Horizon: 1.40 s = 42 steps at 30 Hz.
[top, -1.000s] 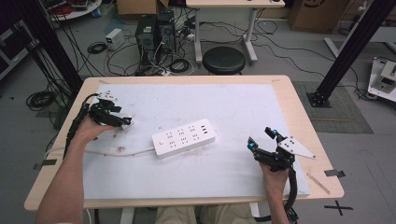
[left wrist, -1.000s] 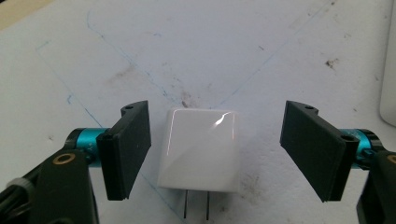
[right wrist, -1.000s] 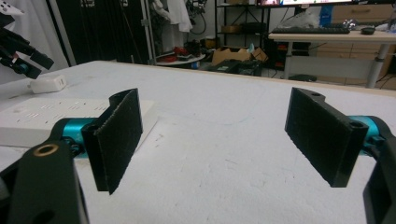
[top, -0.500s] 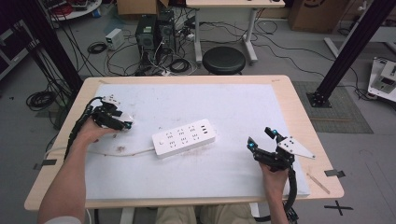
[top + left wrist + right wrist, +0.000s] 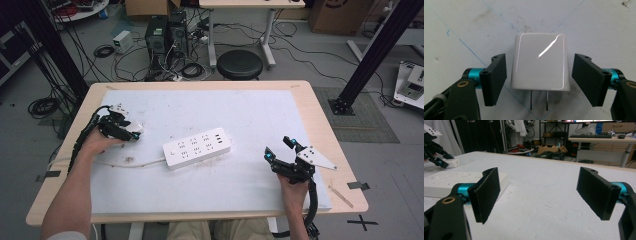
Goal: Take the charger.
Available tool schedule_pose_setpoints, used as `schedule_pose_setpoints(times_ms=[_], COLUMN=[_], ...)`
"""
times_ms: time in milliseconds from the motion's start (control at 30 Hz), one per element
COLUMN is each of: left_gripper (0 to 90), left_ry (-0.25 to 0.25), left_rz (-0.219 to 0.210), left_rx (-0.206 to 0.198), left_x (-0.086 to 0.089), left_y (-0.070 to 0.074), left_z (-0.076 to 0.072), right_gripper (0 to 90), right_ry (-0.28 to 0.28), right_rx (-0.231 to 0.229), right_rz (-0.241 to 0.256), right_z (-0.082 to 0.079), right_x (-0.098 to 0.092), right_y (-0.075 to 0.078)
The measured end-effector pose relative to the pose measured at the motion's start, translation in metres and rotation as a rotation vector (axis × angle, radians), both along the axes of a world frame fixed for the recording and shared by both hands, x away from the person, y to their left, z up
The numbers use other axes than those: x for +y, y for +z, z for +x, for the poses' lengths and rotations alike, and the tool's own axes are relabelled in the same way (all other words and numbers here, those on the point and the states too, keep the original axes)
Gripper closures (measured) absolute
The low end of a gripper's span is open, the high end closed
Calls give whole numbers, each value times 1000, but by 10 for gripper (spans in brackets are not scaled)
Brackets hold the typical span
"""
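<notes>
L claw (image 5: 539,80) wide, straddling white charger (image 5: 540,65) flat on worktop (image 5: 300,107) near L edge, 2 prongs toward camera; no contact. Risk: glossy sides slip if closing off-centre. R claw (image 5: 537,195) wide, empty, near front-R edge. Power strip (image 5: 197,147) mid-worktop; open room btw.

No writing, brand, number or sign can be read anywhere. The glossy white plug-in charger block (image 5: 540,62) shows a blank face, and the long white plastic power strip (image 5: 197,148) bears only socket slots, any marking too small to make out.
</notes>
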<state>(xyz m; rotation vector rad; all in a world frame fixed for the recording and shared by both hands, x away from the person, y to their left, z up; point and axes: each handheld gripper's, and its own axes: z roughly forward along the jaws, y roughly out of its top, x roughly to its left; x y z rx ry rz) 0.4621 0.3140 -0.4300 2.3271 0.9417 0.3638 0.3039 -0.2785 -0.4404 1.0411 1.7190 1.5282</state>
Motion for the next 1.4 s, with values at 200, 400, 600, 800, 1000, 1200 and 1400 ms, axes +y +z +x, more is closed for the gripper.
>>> schedule_pose_setpoints(times_ms=[200, 400, 600, 800, 1000, 1200, 1400], left_gripper=[326, 414, 423, 424, 424, 424, 424], left_ry=[5, -23, -22, -29, -24, -29, -29], left_rz=[3, -15, -8, -5, -35, -40, -59], left_rx=[0, 8, -6, -23, -74, -100, -142], left_x=[1, 3, 2, 0, -7, -16, -27], left_y=[-2, -3, -3, -1, 13, 23, 35], left_z=[0, 0, -1, -4, -11, -20, -34], right_gripper=[194, 194, 194, 194, 195, 195, 195], right_ry=[0, 0, -2, -2, 0, -4, -4], right_rx=[7, 1, 3, 2, 0, 6, 8], right_rz=[2, -3, -3, -6, -10, -7, -7], right_z=[0, 1, 1, 1, 1, 2, 1], right_x=[0, 0, 1, 1, 1, 1, 1], right_y=[0, 0, 0, 0, 0, 0, 0])
